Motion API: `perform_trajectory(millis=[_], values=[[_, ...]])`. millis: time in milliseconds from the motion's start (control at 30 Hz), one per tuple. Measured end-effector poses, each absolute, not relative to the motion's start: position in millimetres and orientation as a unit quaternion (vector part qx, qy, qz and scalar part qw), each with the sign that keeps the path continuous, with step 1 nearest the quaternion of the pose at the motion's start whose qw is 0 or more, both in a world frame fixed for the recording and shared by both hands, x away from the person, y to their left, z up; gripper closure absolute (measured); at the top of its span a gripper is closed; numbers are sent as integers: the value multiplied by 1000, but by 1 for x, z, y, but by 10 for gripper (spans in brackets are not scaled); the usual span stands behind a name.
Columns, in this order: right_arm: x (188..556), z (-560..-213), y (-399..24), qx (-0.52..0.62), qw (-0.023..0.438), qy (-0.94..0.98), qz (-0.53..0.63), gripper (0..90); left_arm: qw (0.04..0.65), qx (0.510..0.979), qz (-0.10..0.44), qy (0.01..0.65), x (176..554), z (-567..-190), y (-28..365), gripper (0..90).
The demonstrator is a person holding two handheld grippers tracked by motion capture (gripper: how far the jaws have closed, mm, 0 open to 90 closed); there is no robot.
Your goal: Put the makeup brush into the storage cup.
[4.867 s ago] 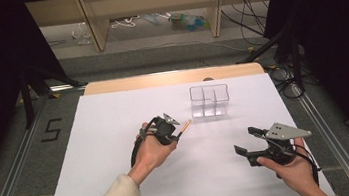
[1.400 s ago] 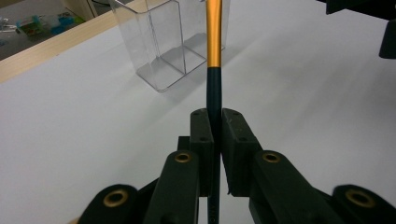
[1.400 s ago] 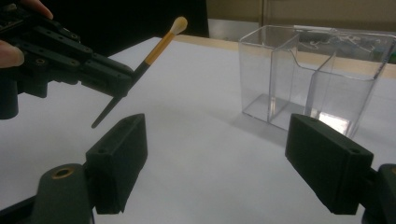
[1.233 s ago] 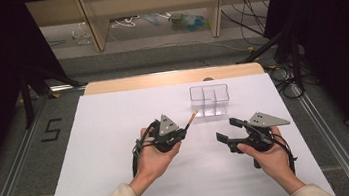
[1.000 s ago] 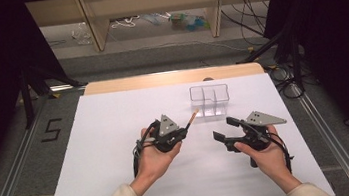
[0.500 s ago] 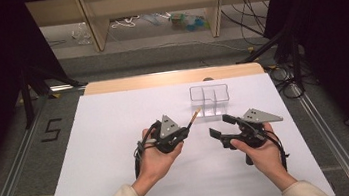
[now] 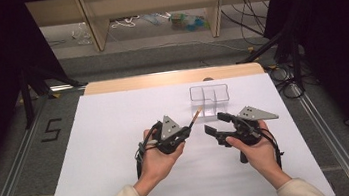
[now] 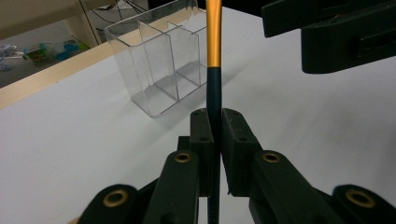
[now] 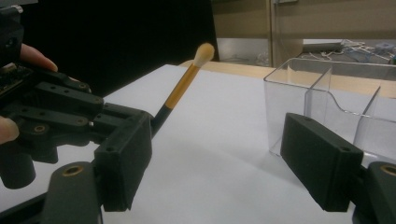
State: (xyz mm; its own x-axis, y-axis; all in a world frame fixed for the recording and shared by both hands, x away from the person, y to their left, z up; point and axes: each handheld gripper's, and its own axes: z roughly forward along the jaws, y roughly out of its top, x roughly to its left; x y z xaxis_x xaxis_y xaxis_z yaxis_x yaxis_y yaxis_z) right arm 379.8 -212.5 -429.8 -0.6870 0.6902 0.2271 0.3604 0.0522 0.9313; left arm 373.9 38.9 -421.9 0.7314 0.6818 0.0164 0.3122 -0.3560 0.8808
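My left gripper point(image 7: 188, 129) point(image 8: 214, 135) is shut on the black handle of a makeup brush point(image 7: 195, 118) point(image 8: 214, 51). The brush has a gold ferrule and a pale tip, and it points up and away toward a clear compartmented organizer point(image 7: 209, 98) point(image 8: 159, 65) point(image 9: 327, 93). Just to the right, my right gripper point(image 7: 216, 123) point(image 9: 224, 158) stands open, level with the brush point(image 9: 184, 91). Its jaws have just been closing a little, with nothing between them. The left gripper point(image 9: 56, 112) sits close beyond its left jaw.
A white sheet point(image 7: 108, 151) covers the table, with a wooden edge point(image 7: 170, 78) at the far side. Behind it stand shelf legs, cables and clutter on the floor. Dark stands flank the table.
My right gripper has moved left, closer to the left gripper and the brush. The left hand has kept still with the brush in its jaws.
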Motion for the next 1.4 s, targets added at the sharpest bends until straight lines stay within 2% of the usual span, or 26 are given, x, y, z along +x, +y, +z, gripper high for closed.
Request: perform_trajectory(millis=[733, 1400], values=[[390, -432, -190, 371, 127, 703, 593, 332, 476, 802, 200, 300, 371, -422, 35, 836], [399, -435, -175, 366, 99, 690, 617, 511, 483, 798, 199, 301, 370, -422, 32, 836]])
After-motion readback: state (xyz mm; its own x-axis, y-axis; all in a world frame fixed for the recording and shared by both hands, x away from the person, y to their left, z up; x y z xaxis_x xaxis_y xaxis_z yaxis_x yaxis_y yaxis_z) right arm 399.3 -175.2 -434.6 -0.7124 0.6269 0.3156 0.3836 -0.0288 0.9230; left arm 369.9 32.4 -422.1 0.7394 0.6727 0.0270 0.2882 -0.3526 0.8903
